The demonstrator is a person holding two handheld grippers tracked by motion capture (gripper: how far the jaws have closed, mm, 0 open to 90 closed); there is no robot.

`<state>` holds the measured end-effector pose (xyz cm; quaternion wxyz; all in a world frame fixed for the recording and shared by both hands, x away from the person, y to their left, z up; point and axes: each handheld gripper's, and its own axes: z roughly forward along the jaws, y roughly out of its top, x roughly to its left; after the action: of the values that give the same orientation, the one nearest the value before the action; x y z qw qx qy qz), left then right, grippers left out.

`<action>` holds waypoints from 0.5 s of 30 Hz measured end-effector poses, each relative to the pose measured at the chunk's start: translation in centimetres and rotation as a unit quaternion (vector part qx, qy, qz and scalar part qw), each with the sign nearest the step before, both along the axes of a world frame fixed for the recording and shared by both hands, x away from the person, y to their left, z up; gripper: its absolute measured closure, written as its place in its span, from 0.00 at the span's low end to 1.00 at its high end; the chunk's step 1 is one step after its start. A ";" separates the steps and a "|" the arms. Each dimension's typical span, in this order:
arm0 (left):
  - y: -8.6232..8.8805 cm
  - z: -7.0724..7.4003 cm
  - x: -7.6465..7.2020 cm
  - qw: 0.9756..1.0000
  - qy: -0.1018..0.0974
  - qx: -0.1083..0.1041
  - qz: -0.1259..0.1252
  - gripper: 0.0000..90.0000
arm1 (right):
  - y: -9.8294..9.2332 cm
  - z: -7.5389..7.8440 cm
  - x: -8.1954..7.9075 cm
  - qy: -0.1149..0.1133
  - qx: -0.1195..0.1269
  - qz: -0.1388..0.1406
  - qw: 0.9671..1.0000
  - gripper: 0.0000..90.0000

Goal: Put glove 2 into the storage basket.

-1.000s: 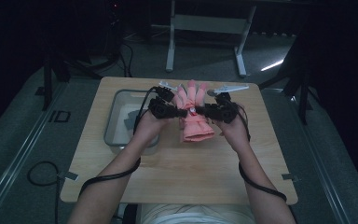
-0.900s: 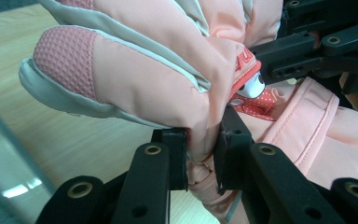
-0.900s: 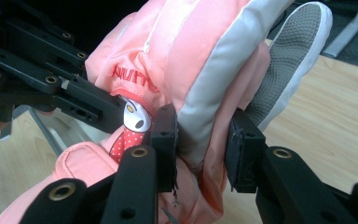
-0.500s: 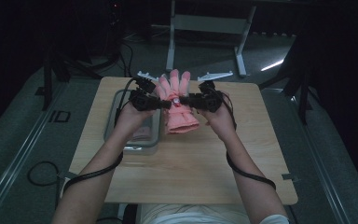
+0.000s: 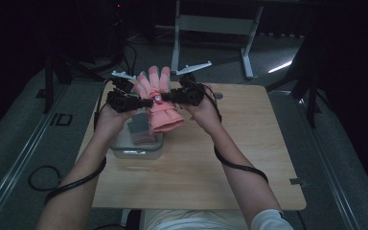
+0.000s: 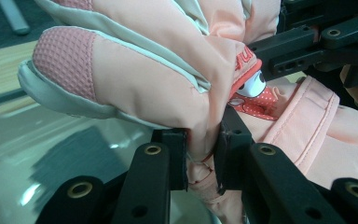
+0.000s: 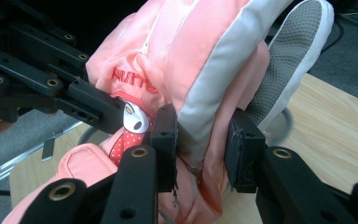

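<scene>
From above, the left gripper [image 5: 143, 102] and right gripper [image 5: 168, 98] hold a padded salmon-pink winter glove [image 5: 160, 103] up over the pale wooden table [image 5: 230, 158], beside what looks like a clear plastic tub [image 5: 136, 148], in a dark room. The left gripper view shows its jaws clenched on a thin fold, which could slip out. The right gripper view shows jaws grasping the bulkier grey-trimmed edge.

Wooden tabletop [image 5: 249, 143] — clear container [image 5: 136, 146] at its left edge, grey cloth [image 5: 136, 127] inside; white stand [image 5: 215, 24] beyond.
</scene>
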<state>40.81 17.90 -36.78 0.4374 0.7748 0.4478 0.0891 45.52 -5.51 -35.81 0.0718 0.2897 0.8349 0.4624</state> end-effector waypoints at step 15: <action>5.1 -3.2 -0.3 0.998 0.025 -0.013 0.061 0.85 | 6.8 -2.2 2.1 0.022 -0.035 0.048 0.998 0.75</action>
<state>40.54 23.00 -40.02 0.4299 0.7424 0.5059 0.0903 47.65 1.25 -38.03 0.0410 0.2564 0.8652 0.4291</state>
